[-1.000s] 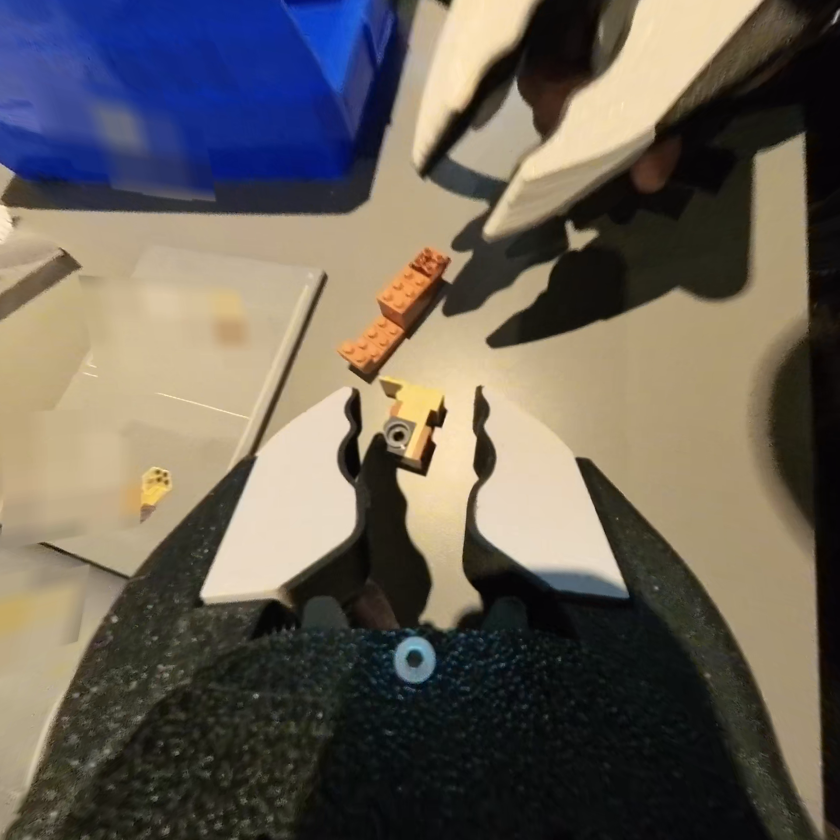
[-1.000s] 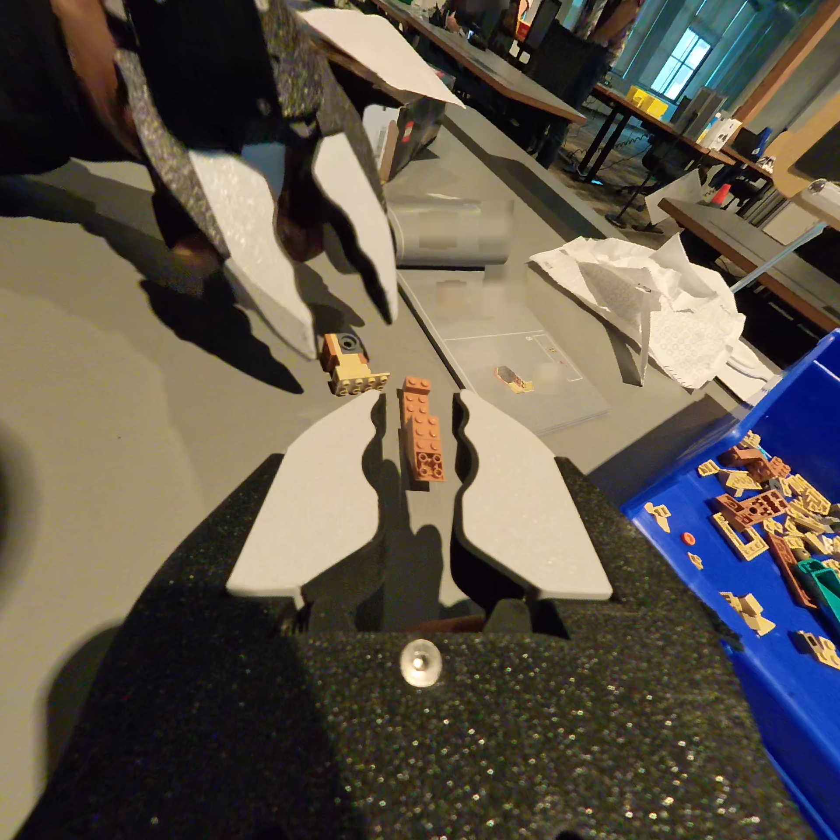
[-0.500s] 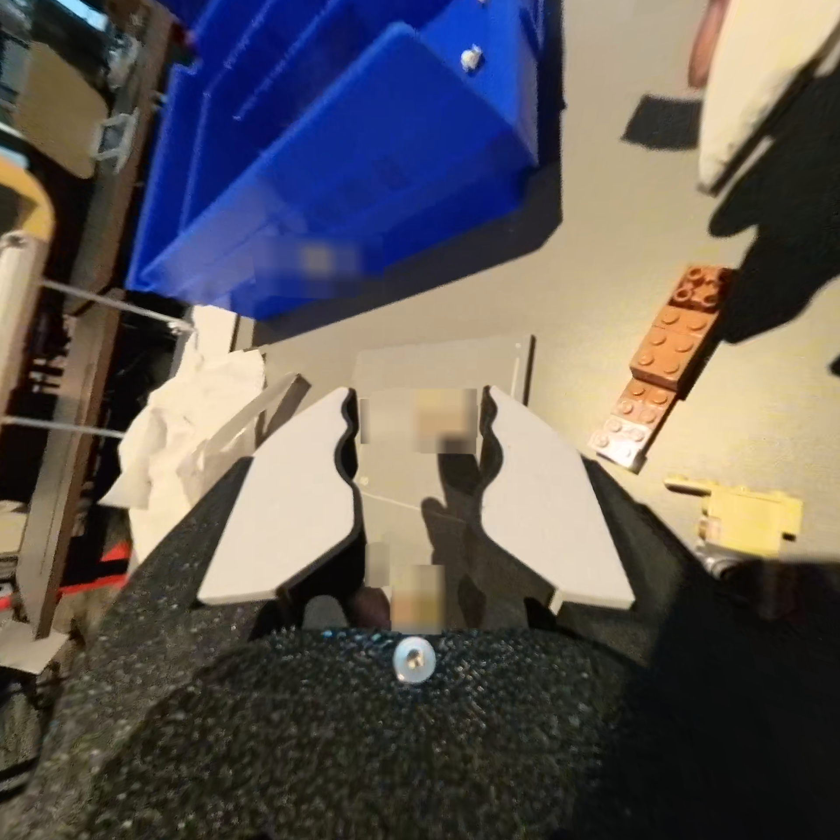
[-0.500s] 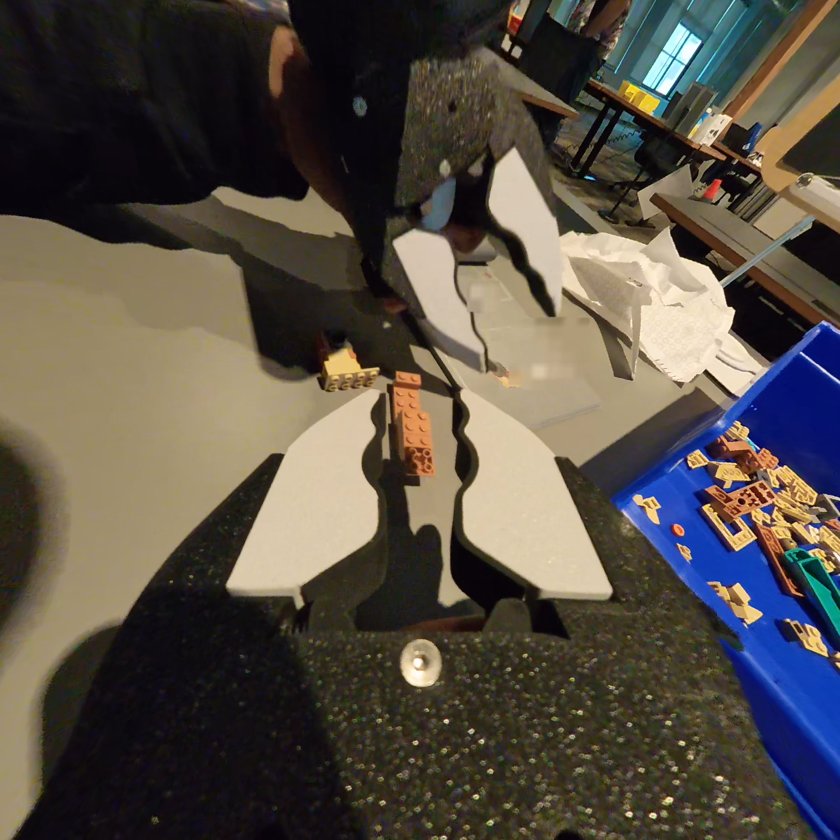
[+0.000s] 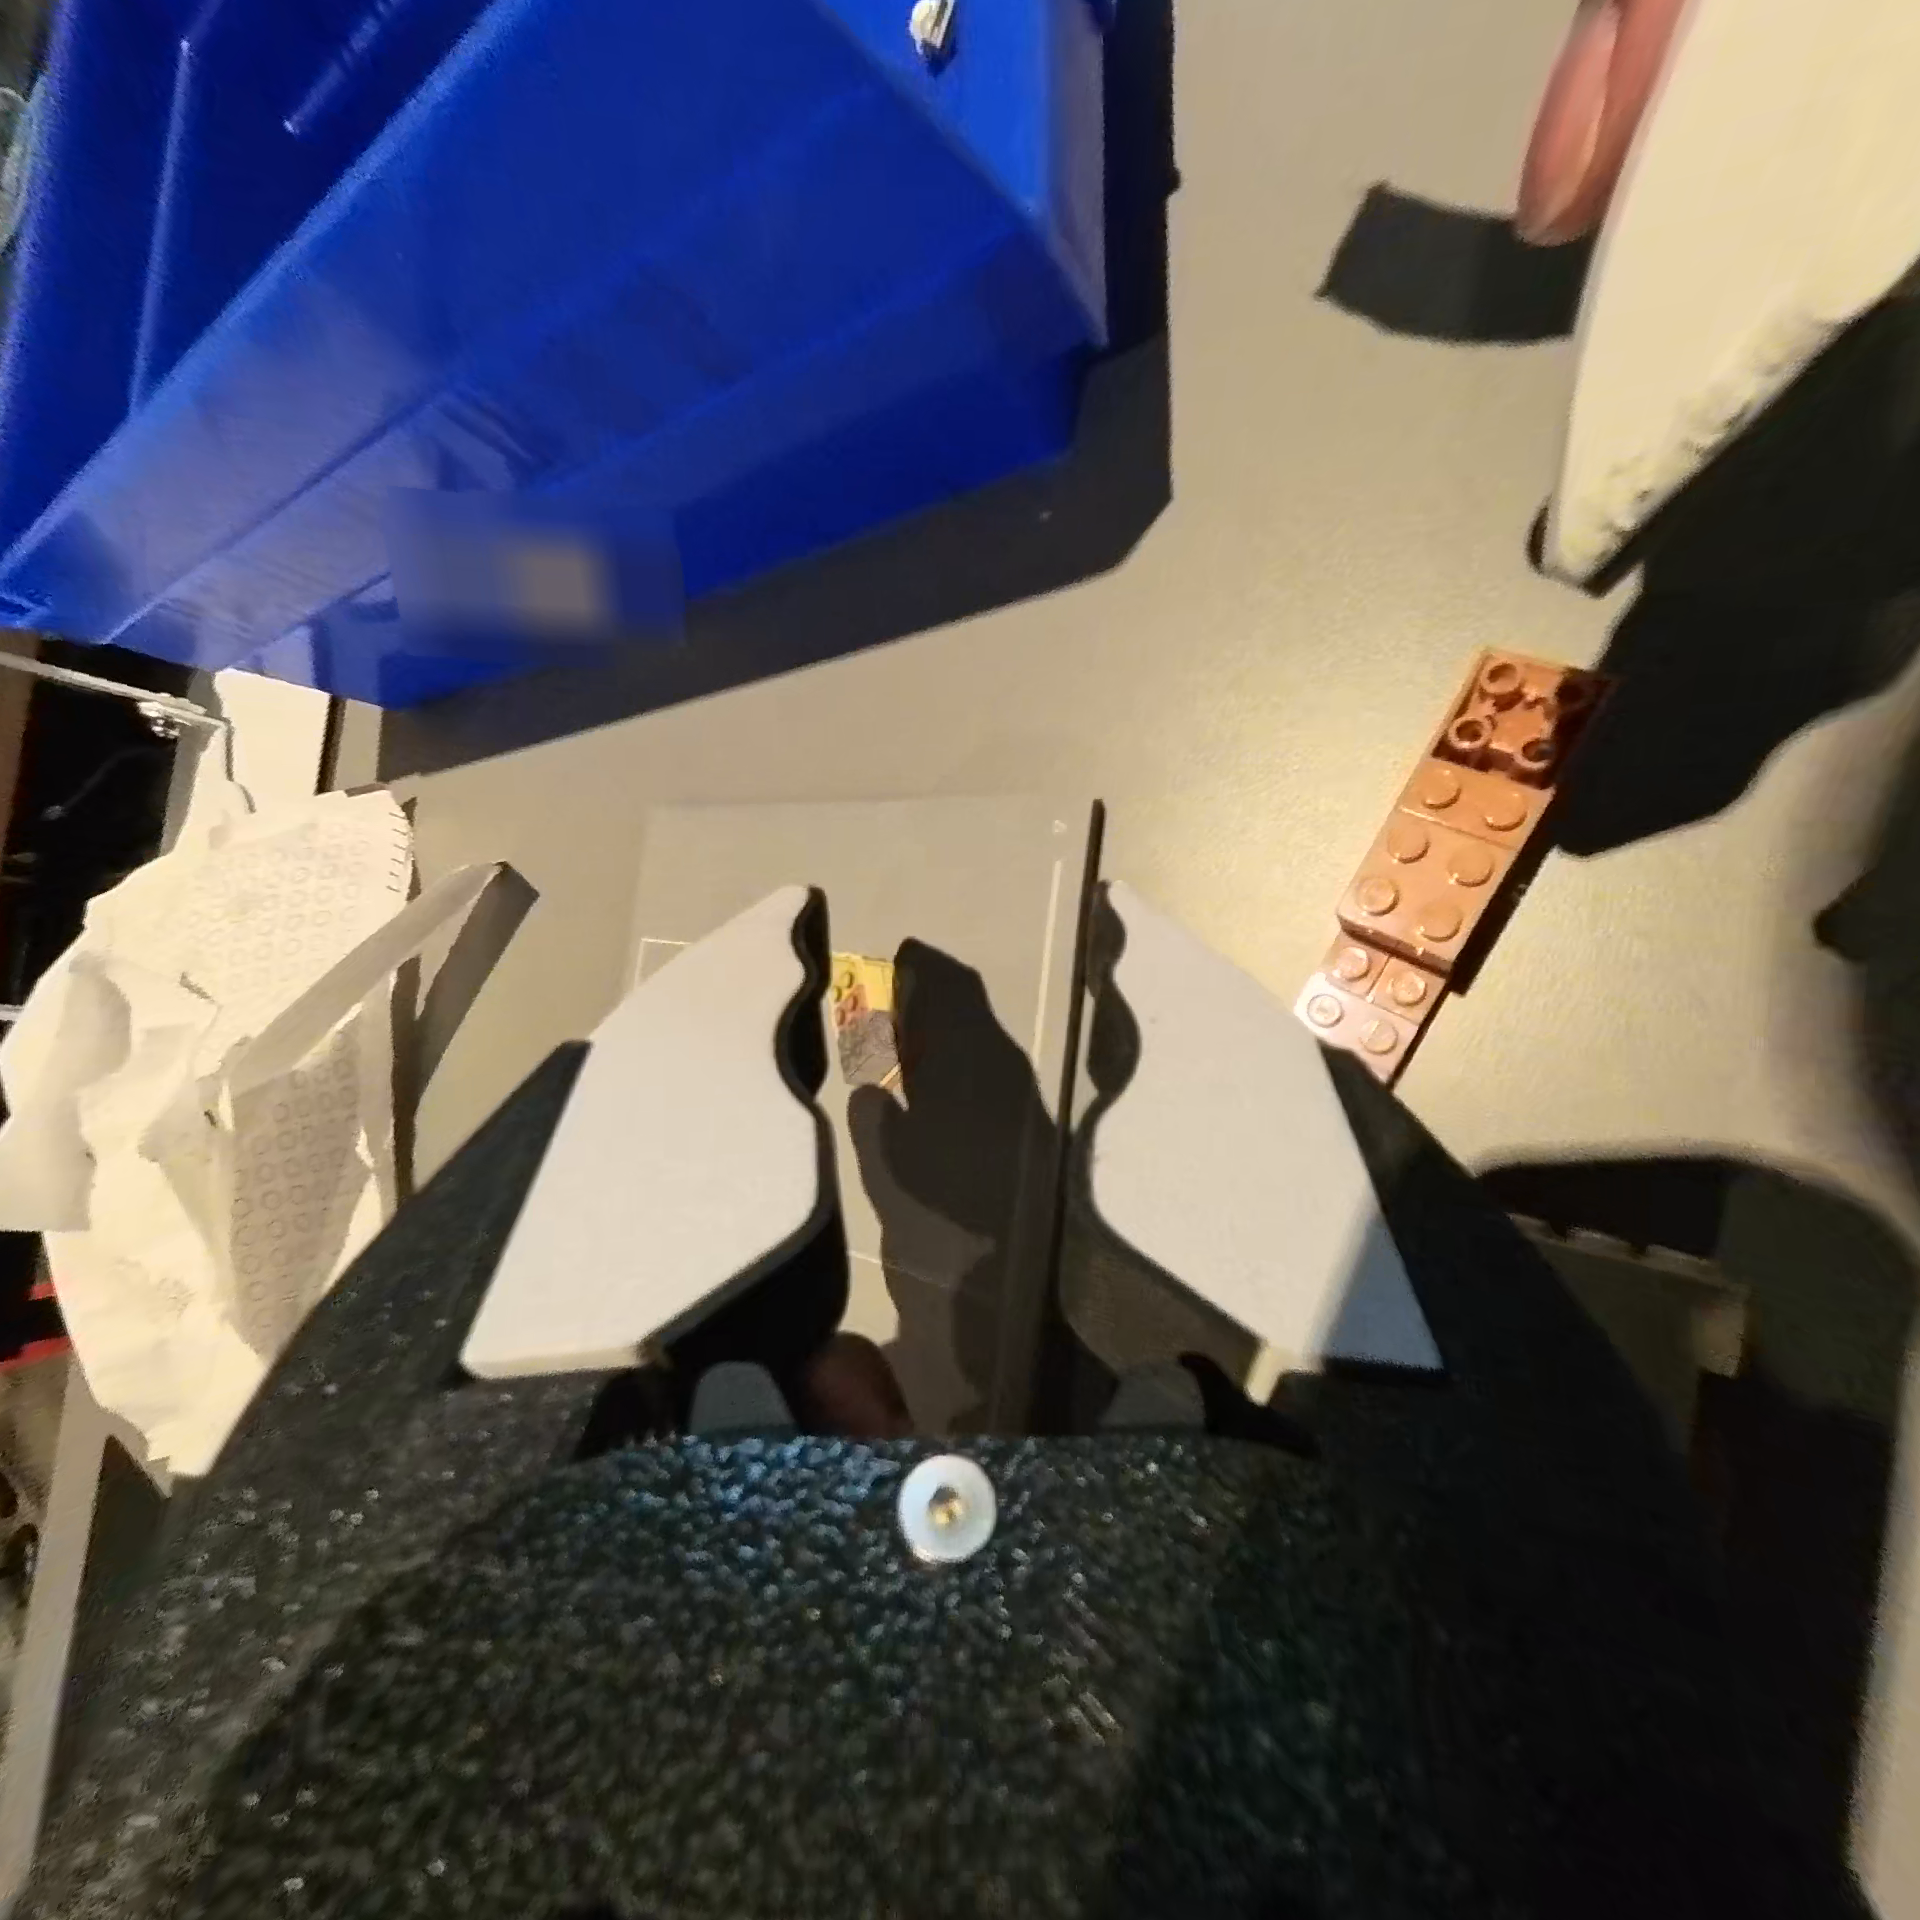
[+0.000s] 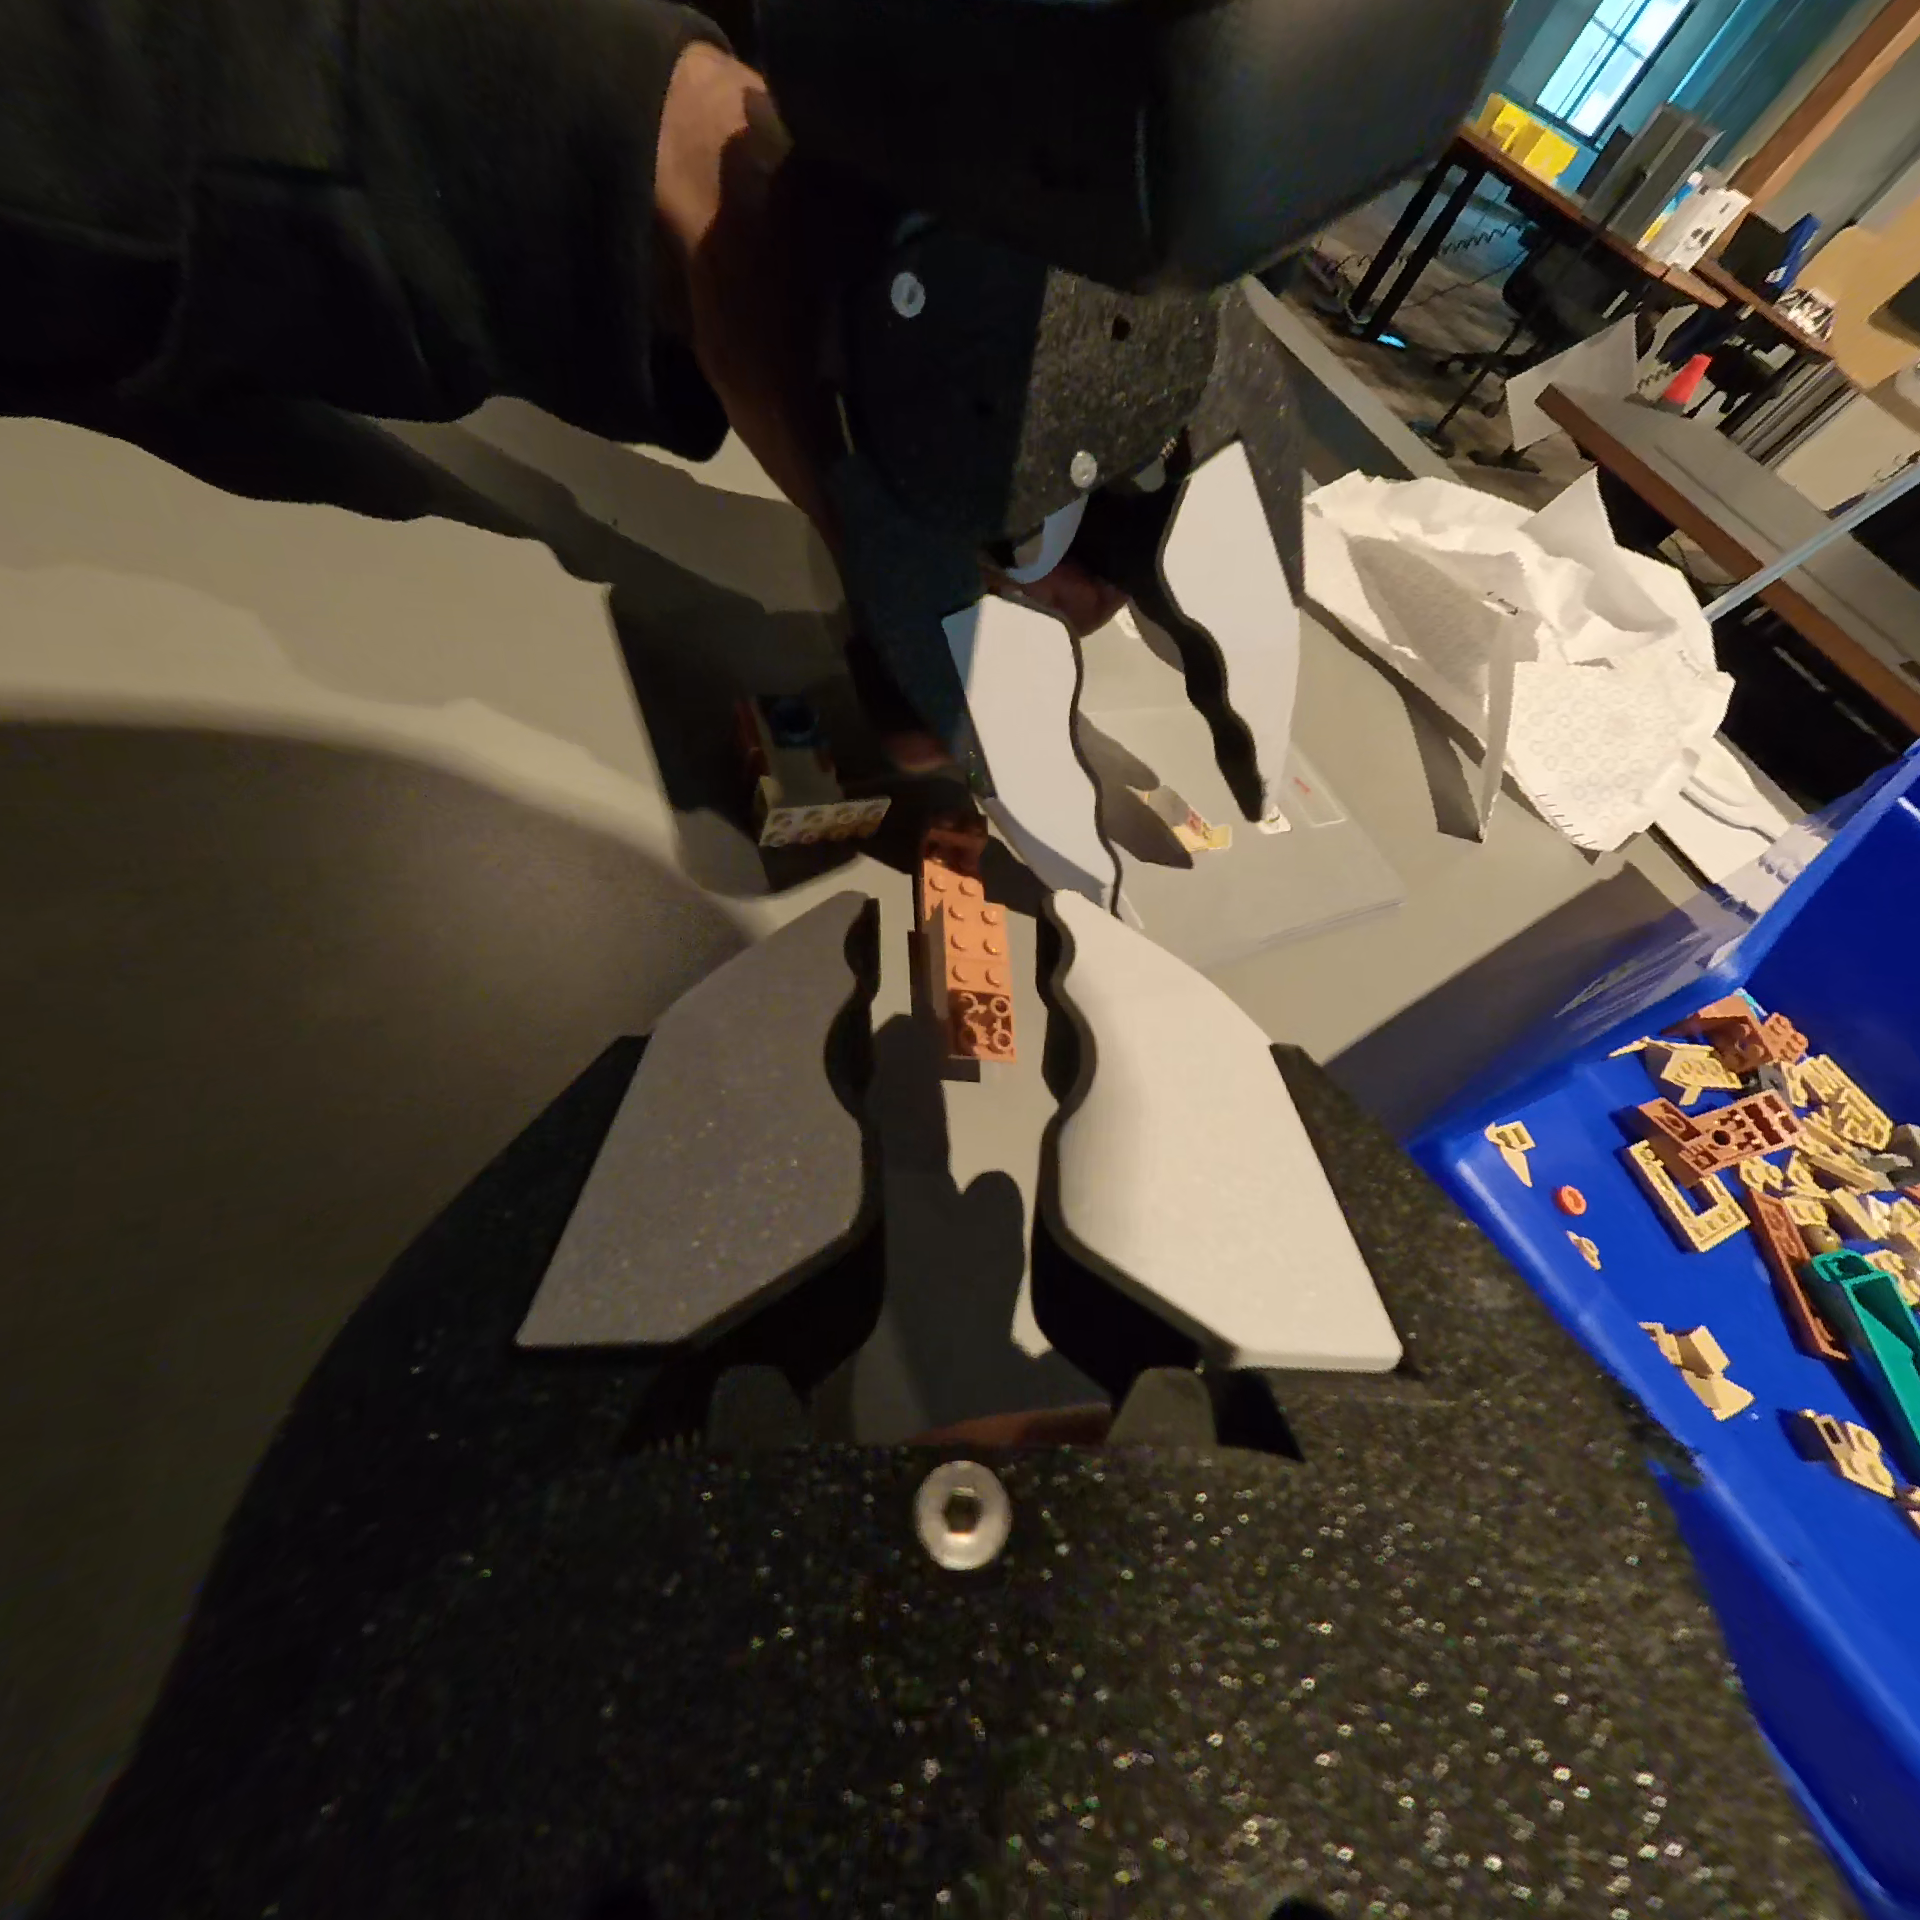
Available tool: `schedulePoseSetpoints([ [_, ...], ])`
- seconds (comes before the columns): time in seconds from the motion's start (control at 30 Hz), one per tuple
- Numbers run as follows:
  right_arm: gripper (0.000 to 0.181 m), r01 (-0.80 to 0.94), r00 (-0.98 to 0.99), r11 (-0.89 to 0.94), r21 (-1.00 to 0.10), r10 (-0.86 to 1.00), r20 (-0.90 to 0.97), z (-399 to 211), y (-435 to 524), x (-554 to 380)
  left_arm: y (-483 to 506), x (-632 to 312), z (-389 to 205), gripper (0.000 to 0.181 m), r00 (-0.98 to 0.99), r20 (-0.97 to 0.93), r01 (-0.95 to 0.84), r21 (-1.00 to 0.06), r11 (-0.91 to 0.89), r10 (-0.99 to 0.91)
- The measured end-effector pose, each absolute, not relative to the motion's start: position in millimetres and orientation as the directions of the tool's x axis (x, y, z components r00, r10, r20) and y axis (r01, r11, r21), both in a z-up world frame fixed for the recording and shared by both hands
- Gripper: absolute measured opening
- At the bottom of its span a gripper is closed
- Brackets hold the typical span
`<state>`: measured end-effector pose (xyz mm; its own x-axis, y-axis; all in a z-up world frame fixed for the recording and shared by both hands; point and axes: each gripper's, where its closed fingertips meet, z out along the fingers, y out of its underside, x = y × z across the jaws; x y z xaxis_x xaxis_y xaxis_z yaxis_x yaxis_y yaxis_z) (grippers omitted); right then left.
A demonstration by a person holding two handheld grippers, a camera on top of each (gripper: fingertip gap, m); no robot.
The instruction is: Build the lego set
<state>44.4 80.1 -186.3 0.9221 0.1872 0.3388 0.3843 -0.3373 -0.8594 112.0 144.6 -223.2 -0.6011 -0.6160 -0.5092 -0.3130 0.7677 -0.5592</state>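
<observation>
One orange-brown brick assembly (image 6: 968, 961) lies flat on the grey table (image 6: 312, 935) between our right gripper (image 6: 958, 914) fingertips, untouched, bare tabletop to its left and the blue bin (image 6: 1558, 1195) close on the right. Studs face up; its long axis runs away from us. Our left gripper (image 5: 956, 914) hangs open and empty over the instruction sheet (image 5: 935, 862).

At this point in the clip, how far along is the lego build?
Early. Done: a small orange-brown brick assembly lies on the table, with a tan sub-assembly beside it, not joined. In hand: nothing; the right gripper is open around the orange assembly, and the left gripper is open over the instruction sheet. Left: many loose pieces remain in the blue bin.
</observation>
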Motion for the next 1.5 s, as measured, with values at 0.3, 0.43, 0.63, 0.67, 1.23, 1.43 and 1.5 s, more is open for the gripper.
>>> schedulePoseSetpoints([
  [0.3, 0.028, 0.356, 0.933, -0.362, -0.861, 0.179, 0.311, -189, 80, 48, 147, 113, -226, 0.046, -0.588, -0.494, -0.325, -0.581, 0.746, -0.64],
  [0.43, 0.028, 0.345, 0.938, -0.367, -0.864, 0.178, 0.299, -190, 79, 49, 147, 113, -226, 0.046, -0.587, -0.489, -0.327, -0.586, 0.742, -0.645],
  [0.63, 0.028, 0.342, 0.938, -0.367, -0.865, 0.178, 0.296, -190, 79, 49, 147, 112, -225, 0.046, -0.58, -0.491, -0.327, -0.59, 0.738, -0.65],
  [0.67, 0.028, 0.342, 0.939, -0.367, -0.865, 0.177, 0.295, -190, 79, 49, 148, 112, -225, 0.046, -0.579, -0.49, -0.328, -0.592, 0.736, -0.652],
  [1.23, 0.027, 0.339, 0.94, -0.366, -0.867, 0.178, 0.292, -190, 79, 49, 149, 111, -217, 0.045, -0.561, -0.481, -0.324, -0.621, 0.713, -0.674],
  [1.43, 0.028, 0.321, 0.946, -0.374, -0.87, 0.164, 0.278, -190, 81, 52, 150, 112, -212, 0.045, -0.541, -0.483, -0.312, -0.645, 0.698, -0.689],
  [1.5, 0.028, 0.314, 0.949, -0.379, -0.871, 0.162, 0.272, -190, 82, 53, 151, 112, -211, 0.045, -0.538, -0.48, -0.312, -0.65, 0.693, -0.692],
])
